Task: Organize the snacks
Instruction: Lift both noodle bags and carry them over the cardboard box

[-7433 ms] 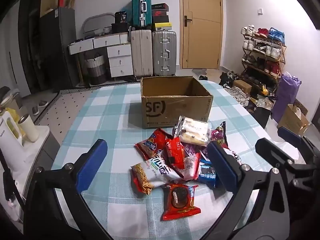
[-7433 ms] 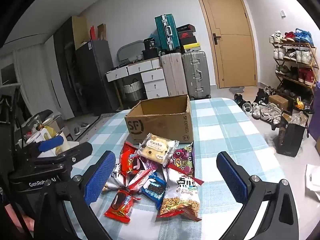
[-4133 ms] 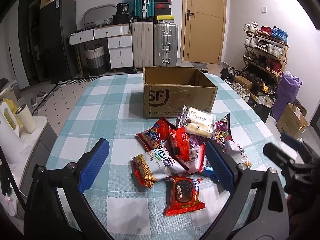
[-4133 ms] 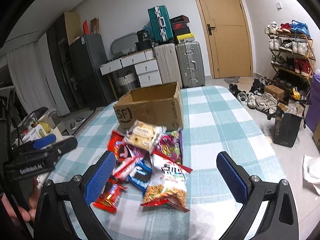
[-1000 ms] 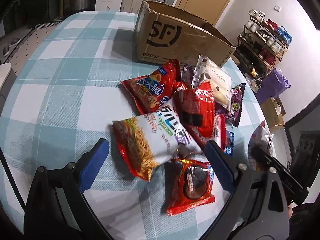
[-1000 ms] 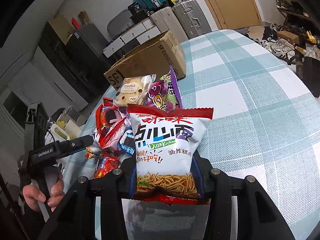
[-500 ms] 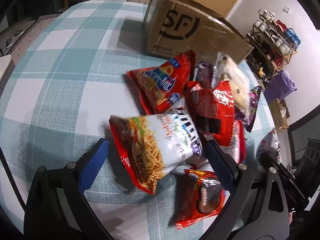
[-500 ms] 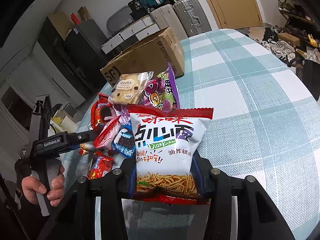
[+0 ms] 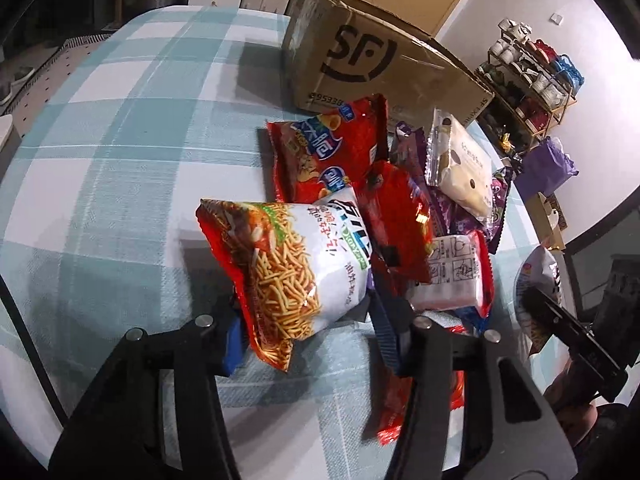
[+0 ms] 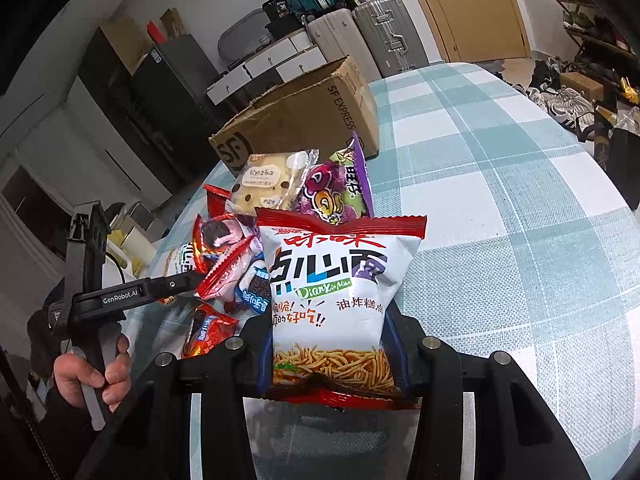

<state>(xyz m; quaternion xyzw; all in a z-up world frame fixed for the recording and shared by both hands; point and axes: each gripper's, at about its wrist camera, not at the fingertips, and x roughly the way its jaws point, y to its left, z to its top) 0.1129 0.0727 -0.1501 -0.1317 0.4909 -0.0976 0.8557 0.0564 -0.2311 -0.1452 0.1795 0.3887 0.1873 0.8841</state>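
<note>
My left gripper (image 9: 308, 330) is shut on a red-and-white noodle snack bag (image 9: 292, 264) at the near left of the snack pile. My right gripper (image 10: 332, 360) is shut on a second noodle snack bag (image 10: 336, 292) and holds it upright above the table. The pile holds a red chip bag (image 9: 324, 152), a red packet (image 9: 396, 216), a clear cake pack (image 9: 460, 168) and purple candy bags (image 10: 336, 188). An open SF cardboard box (image 9: 372, 64) stands behind the pile. The left gripper also shows in the right wrist view (image 10: 120, 296), reaching into the pile.
The table has a teal checked cloth (image 9: 120, 128). Suitcases (image 10: 384, 36), drawers and a door stand beyond the box. A shoe rack (image 9: 536, 76) and bags are off the table's right side. A red cookie packet (image 10: 204, 332) lies at the pile's near edge.
My left gripper has closed on the noodle bag at the left of the pile, which now tilts up. My right gripper keeps holding its noodle bag, barely moved.
</note>
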